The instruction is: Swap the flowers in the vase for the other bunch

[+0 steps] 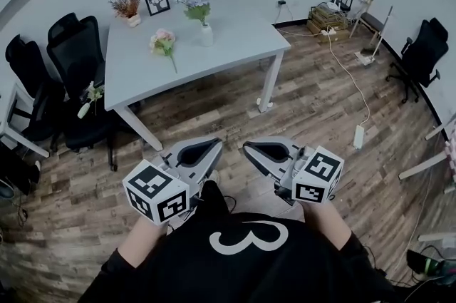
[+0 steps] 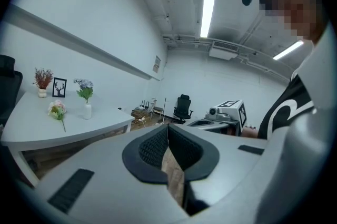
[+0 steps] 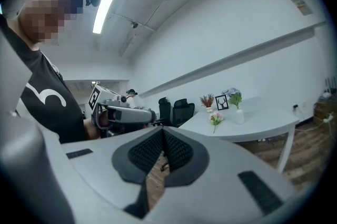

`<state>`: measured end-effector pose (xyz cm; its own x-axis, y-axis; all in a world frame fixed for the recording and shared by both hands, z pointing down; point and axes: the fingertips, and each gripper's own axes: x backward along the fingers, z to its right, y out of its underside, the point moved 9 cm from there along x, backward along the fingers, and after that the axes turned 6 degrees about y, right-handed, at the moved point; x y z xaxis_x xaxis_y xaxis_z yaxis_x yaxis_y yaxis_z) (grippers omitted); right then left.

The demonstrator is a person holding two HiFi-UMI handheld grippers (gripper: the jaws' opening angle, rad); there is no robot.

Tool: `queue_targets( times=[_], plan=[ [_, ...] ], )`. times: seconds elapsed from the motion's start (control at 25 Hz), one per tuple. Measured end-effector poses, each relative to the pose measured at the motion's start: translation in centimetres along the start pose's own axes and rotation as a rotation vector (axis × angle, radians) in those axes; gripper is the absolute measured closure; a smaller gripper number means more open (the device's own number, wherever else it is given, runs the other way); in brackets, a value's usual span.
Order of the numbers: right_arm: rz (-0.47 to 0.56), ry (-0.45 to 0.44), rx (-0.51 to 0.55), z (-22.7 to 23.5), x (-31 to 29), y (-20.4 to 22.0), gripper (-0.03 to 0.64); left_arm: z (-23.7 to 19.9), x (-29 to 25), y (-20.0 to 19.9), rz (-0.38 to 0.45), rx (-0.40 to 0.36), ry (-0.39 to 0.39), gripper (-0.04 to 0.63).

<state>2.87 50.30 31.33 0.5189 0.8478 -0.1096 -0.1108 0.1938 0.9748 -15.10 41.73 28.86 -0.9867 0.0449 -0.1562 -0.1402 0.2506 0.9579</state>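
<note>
A white vase (image 1: 206,36) with blue-purple flowers (image 1: 194,2) stands on the grey table (image 1: 242,34), far from me. A pink bunch (image 1: 163,42) lies flat on the table to the vase's left. Both grippers are held close to my body, well short of the table. My left gripper (image 1: 198,152) is shut and empty, and so is my right gripper (image 1: 265,150). In the left gripper view the vase (image 2: 87,110) and pink bunch (image 2: 57,109) sit far off beyond the shut left gripper (image 2: 167,133). The right gripper view shows the vase (image 3: 239,116) and bunch (image 3: 215,119) past the shut right gripper (image 3: 162,136).
A picture frame (image 1: 156,0) and a pot of dried flowers (image 1: 128,7) stand at the table's back. Black office chairs (image 1: 78,45) line its left side, another chair (image 1: 424,52) is at far right. A cable and power strip (image 1: 358,136) lie on the wooden floor.
</note>
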Motion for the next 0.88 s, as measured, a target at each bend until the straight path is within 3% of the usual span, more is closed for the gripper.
queue_targets(
  times=[0.4, 0.88],
  plan=[
    [-0.033, 0.067, -0.078, 5.8, -5.6, 0.1, 0.609, -7.7, -2.5, -0.3, 0.004, 0.056, 0.011, 0.583],
    [-0.022, 0.116, -0.189, 18.3, -18.6, -2.6, 0.609, -26.1, -7.9, -4.7, -0.051, 0.100, 0.041, 0.583]
  ],
)
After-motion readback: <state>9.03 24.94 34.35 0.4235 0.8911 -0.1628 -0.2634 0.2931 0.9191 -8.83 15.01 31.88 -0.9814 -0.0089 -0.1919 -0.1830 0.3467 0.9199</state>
